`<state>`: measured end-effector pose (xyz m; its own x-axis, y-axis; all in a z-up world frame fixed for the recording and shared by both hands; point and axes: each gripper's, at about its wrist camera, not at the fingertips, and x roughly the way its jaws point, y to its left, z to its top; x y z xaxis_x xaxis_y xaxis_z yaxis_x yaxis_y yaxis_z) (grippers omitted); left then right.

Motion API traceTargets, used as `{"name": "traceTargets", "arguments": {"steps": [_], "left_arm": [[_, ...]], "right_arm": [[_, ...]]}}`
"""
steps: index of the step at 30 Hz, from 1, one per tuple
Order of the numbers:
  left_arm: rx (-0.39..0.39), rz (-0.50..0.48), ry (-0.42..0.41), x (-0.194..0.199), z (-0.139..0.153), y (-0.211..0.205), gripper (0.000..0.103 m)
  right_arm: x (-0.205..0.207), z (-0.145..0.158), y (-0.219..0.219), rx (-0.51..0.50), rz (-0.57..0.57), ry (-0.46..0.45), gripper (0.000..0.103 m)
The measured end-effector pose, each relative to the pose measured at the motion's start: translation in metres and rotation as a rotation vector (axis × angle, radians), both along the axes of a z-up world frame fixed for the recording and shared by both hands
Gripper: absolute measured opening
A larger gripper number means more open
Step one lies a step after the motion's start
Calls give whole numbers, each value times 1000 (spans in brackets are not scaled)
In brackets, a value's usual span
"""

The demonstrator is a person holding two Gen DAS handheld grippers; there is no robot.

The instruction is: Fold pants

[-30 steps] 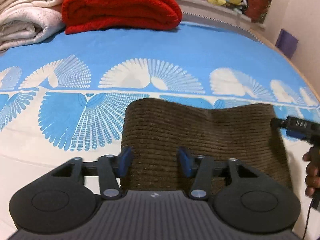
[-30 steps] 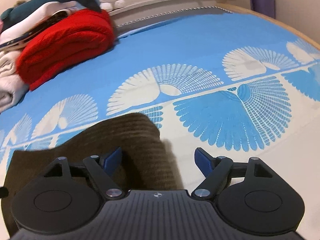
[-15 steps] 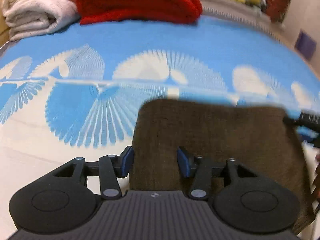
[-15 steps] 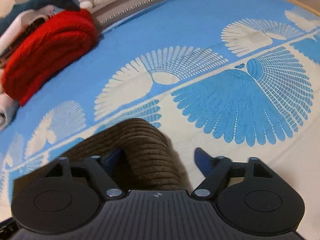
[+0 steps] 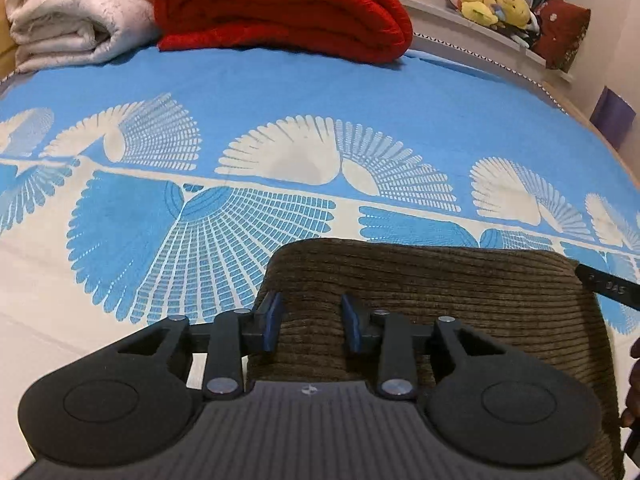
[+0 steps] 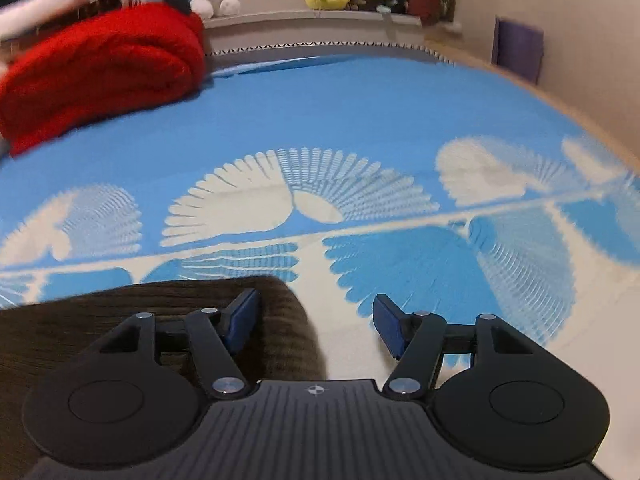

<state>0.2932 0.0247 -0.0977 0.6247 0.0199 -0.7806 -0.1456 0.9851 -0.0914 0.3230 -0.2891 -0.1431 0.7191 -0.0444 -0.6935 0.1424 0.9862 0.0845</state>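
The folded brown pants [image 5: 440,304] lie on the blue-patterned bed [image 5: 320,112]. The left claw [image 5: 311,326] is closing over their near left corner — the right claw [image 6: 316,326], also closing, straddles their right edge, pads not yet pressing.

The bedspread [image 5: 360,100] is bright blue at the far side and cream toward the near edge, printed with cream and blue fan-shaped shells along a thin cream line. On its near edge lie dark brown ribbed corduroy pants [image 5: 460,300]. At the far left corner sit a folded red blanket [image 5: 280,4] and a cream-white blanket [image 5: 72,16]. Yellow plush toys [image 5: 492,0] line the pale sill beyond. The left gripper [image 5: 312,326] and right gripper [image 6: 316,326] are black with blue pads [image 5: 273,320]
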Motion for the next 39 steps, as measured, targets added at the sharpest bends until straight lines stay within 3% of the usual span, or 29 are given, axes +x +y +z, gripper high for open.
{"name": "traceTargets", "arguments": {"steps": [3, 5, 6, 8, 11, 15, 18, 21, 24, 27, 30, 33, 36, 39], "left_arm": [[7, -7, 18, -1, 6, 4, 47], [41, 18, 30, -6, 11, 8, 63], [61, 38, 36, -10, 13, 10, 66], [107, 40, 46, -21, 16, 10, 72], [175, 32, 35, -40, 28, 5, 75], [180, 88, -54, -75, 56, 0, 96], [207, 61, -55, -97, 74, -11, 97], [166, 69, -84, -129, 100, -14, 102], [162, 47, -143, -171, 124, -19, 103], [184, 3, -199, -214, 136, -27, 103], [199, -18, -218, -249, 134, -35, 103], [177, -30, -231, -273, 119, -38, 103], [91, 3, -201, -279, 112, -38, 103], [114, -40, -203, -277, 105, -52, 103]], "right_arm": [[10, -2, 1, -18, -7, 34, 63], [12, 1, -6, 23, -27, 62, 64], [10, 6, -11, 32, -44, 72, 67], [1, 21, -18, -42, -112, 75, 68], [-27, 54, -26, -252, -220, -29, 76], [-77, 110, -39, -174, -227, -152, 86], [-126, 146, -34, -124, -188, -208, 94], [-186, 170, -26, -46, -87, -265, 102], [-244, 172, -16, 2, -21, -284, 102], [-296, 161, -9, 48, -32, -308, 102], [-324, 158, -5, 106, -55, -294, 102], [-337, 157, 3, 60, -18, -295, 102], [-339, 148, 11, 47, 17, -254, 102], [-337, 141, 18, 29, 52, -222, 102]]}}
